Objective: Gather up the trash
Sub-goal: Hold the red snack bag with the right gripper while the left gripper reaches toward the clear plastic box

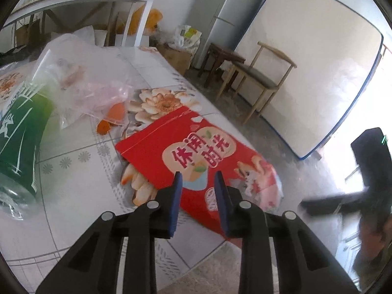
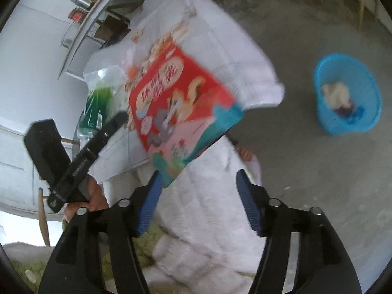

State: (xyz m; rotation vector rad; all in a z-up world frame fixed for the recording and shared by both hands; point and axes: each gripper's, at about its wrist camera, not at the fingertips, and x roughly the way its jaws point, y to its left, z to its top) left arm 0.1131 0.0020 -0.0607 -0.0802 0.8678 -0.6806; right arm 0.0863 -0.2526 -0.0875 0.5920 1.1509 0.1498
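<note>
On the flowered table [image 1: 73, 171], a green bottle [image 1: 17, 142] lies at the left beside a clear plastic bag [image 1: 80, 85], then the red snack bag [image 1: 196, 161] flat near the table's edge. The left gripper [image 1: 198, 180] hovers just over it, fingers parted and holding nothing. Right gripper [image 2: 199, 180] spread wide and empty, blue basket [image 2: 367, 112] on the floor at far right

We hold our left gripper [image 1: 198, 176] low and level, its blue-padded fingers [image 1: 177, 191] parted with a moderate gap. Our right gripper [image 2: 199, 178] spreads wider, nothing between its pads [image 2: 247, 196]. From the right wrist view, our left hand [image 2: 94, 196] grips its black handle at near left.
</note>
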